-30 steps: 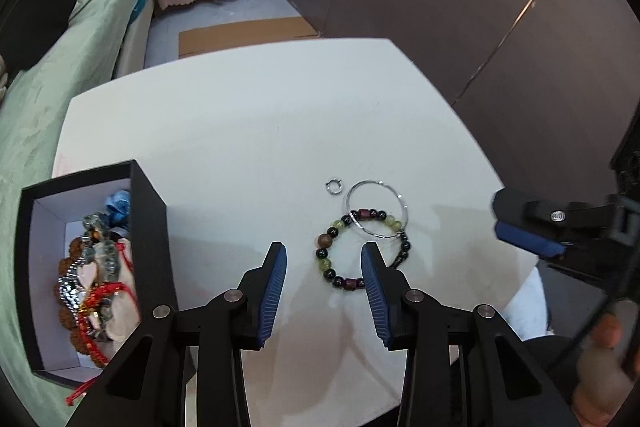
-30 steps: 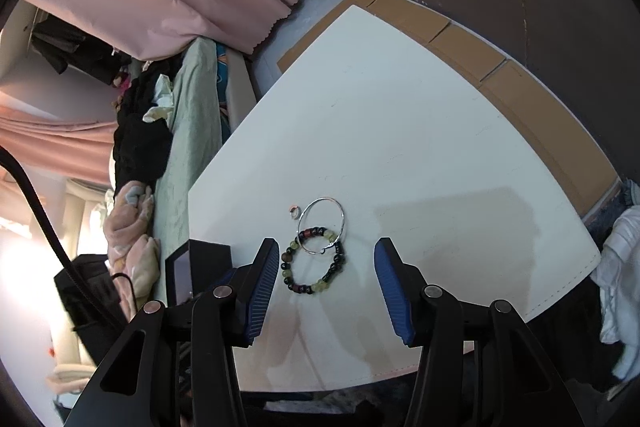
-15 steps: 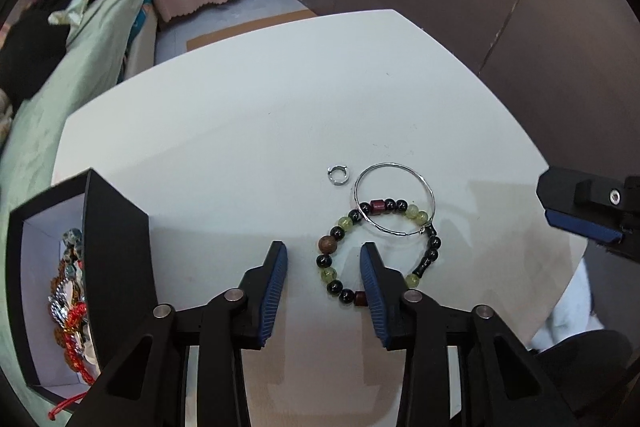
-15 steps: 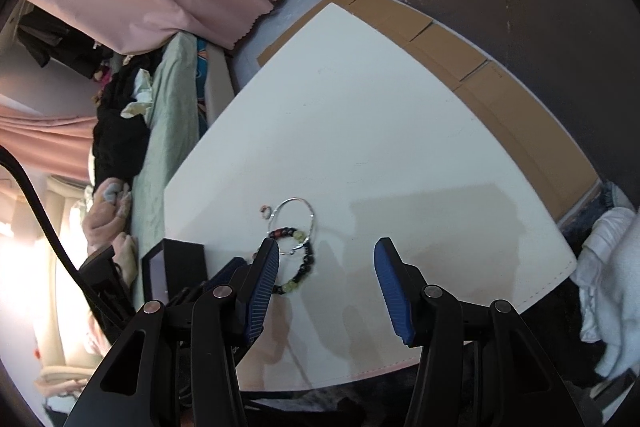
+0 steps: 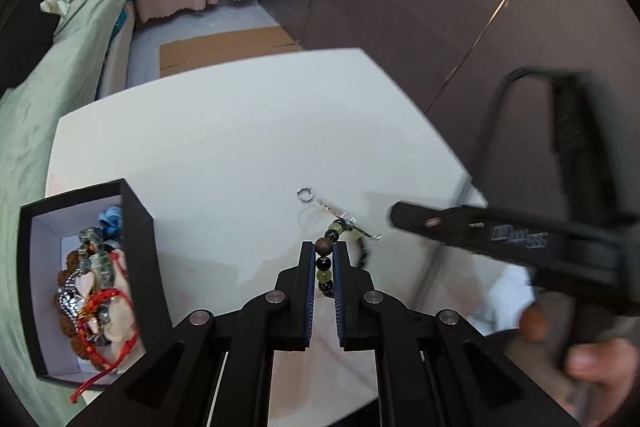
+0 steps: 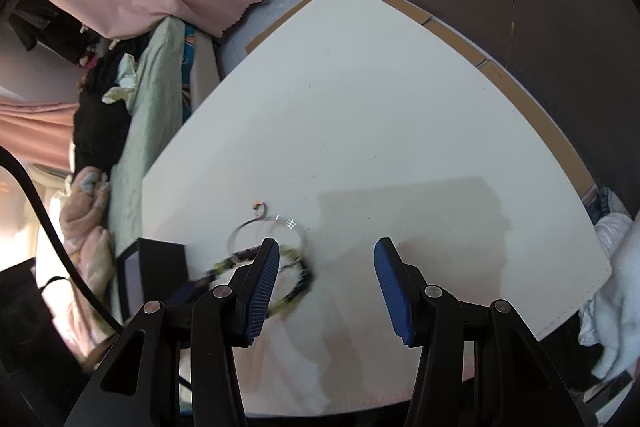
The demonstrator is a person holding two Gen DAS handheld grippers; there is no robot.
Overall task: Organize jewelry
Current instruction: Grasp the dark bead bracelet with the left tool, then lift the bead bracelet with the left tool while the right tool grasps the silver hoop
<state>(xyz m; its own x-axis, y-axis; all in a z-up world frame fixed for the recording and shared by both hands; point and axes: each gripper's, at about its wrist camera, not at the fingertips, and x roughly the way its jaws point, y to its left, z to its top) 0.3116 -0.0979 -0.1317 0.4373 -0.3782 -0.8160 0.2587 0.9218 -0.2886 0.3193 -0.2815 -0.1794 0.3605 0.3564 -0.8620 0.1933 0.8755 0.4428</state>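
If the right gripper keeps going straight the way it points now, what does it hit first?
Probably just bare table. The right gripper is open, and only white tabletop shows between its fingers. The beaded bracelet and wire bangle lie left of that line, though depth is hard to judge.

One marking is found. In the left wrist view, pale embossed lettering stands on the side of the black plastic body of the right gripper (image 5: 516, 237), to the right of the round silver screw head (image 5: 431, 222) near its tip. The characters are smeared by motion blur and cannot be read with certainty. The right wrist view shows no legible text, label, brand, number or sign on any surface.
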